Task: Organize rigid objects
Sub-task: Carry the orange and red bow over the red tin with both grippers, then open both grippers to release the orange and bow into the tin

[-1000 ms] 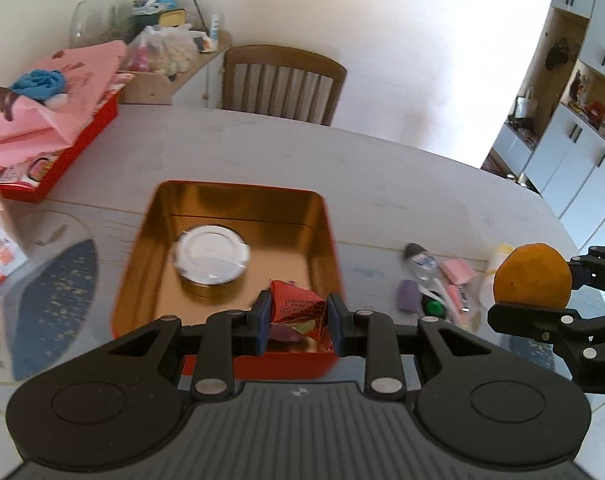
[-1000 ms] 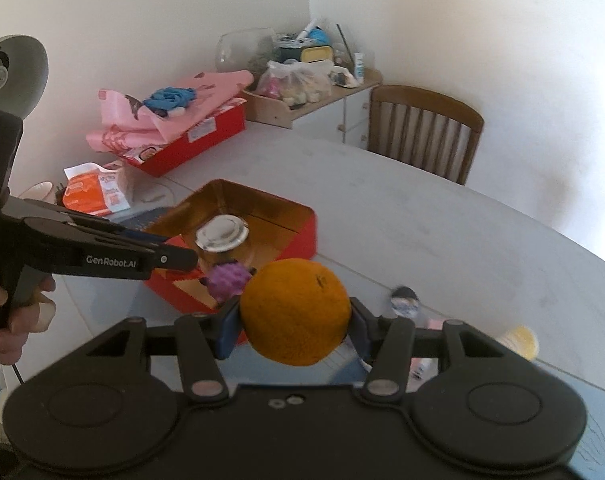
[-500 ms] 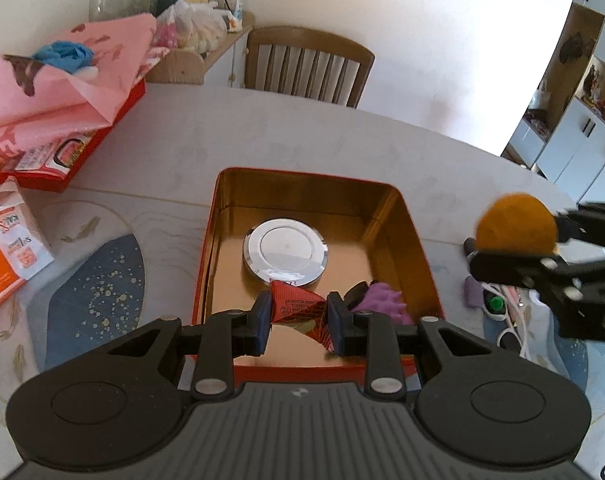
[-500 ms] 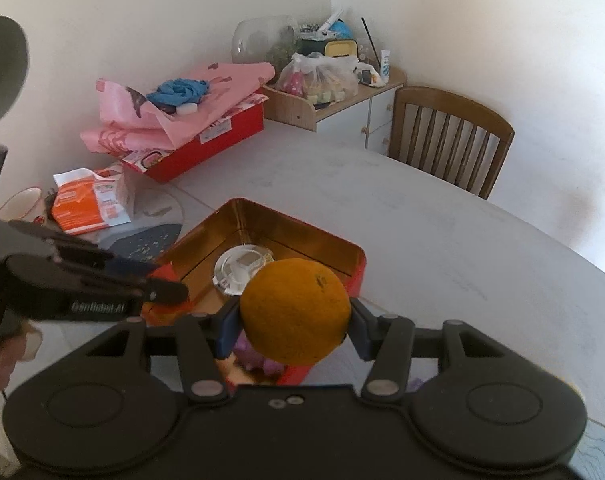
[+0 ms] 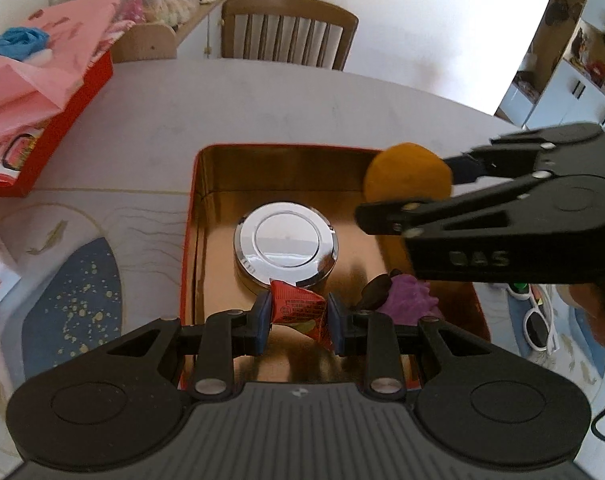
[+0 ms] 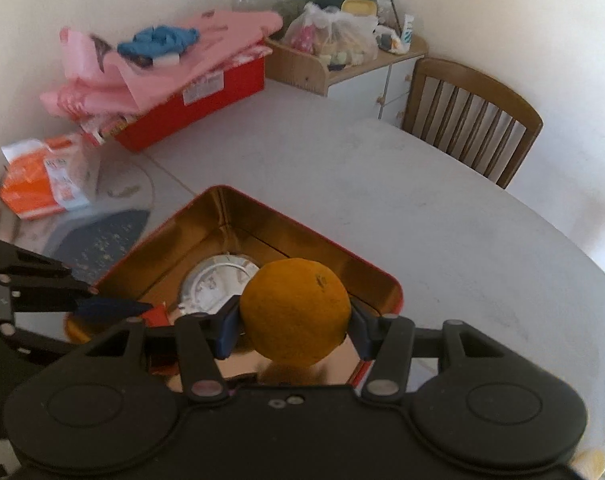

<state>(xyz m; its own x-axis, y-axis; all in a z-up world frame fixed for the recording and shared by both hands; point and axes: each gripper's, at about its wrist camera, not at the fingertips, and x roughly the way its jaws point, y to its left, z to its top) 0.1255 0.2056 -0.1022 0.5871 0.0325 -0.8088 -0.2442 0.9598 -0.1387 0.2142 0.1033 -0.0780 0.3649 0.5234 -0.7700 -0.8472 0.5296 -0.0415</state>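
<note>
Over the tin [image 5: 196,216], left gripper [image 5: 298,318] jaws pinch a red packet [image 5: 296,306]; right gripper [image 6: 294,328] jaws pinch an orange [image 6: 294,314] — neither released. Already inside: round lid [image 5: 286,240], purple toy [image 5: 408,302]. Sunglasses [image 5: 536,322] remain on the tabletop [image 5: 262,108]

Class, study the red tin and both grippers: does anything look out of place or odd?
Nothing spilled or damaged. One oddity: an orange, a fruit, is held over the red tin, which holds a round silver tin.
</note>
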